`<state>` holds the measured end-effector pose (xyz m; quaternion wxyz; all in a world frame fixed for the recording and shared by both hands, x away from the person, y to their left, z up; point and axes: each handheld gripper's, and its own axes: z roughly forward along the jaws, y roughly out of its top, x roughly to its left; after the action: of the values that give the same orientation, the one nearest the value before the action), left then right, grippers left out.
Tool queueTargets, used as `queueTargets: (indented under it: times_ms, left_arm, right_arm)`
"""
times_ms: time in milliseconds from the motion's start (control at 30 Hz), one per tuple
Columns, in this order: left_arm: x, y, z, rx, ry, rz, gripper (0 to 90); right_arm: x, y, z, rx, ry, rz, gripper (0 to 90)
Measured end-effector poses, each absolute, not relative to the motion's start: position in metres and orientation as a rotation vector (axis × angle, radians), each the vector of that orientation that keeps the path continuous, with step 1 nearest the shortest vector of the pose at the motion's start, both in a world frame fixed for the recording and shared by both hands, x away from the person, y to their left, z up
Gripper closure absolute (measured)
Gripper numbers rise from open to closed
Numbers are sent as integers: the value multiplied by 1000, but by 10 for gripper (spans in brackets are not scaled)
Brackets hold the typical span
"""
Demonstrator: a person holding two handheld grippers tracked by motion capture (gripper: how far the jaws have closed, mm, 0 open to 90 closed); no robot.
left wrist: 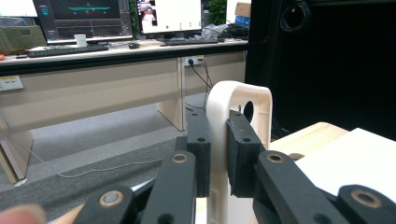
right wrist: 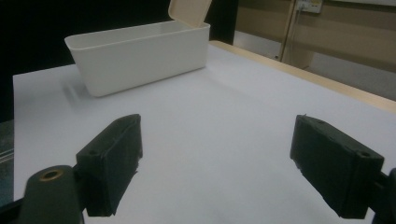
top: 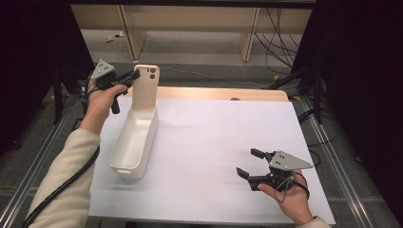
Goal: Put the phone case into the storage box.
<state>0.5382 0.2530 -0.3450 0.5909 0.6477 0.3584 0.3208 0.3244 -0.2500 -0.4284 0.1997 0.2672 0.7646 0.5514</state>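
A cream phone case [top: 145, 88] stands upright at the far end of a long white bin [top: 151, 138] on the left of the table. My left gripper [top: 135, 76] is shut on the case's upper left edge, near the camera cutout. In the left gripper view the two black pads pinch the rim of the case [left wrist: 238, 93] at my left gripper [left wrist: 218, 140]. My right gripper [top: 249, 162] hovers open over the white sheet at the front right, nothing between its jaws. In the right gripper view my right gripper [right wrist: 217, 154] faces the bin [right wrist: 140, 56] and the case [right wrist: 189, 10].
A white sheet [top: 214, 142] covers the table, with a wooden edge [top: 214, 93] at the back. Desk legs [top: 249, 33] and cables [top: 280, 38] lie on the floor beyond. Dark curtains flank both sides.
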Motion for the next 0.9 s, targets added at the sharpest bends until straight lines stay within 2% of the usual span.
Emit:
queueTargets:
  times_ms: [900]
  left_arm:
    - [549,252,-356,1509,847,743,811]
  right_arm:
    - [325,-251,-429,749,2142,1545,179]
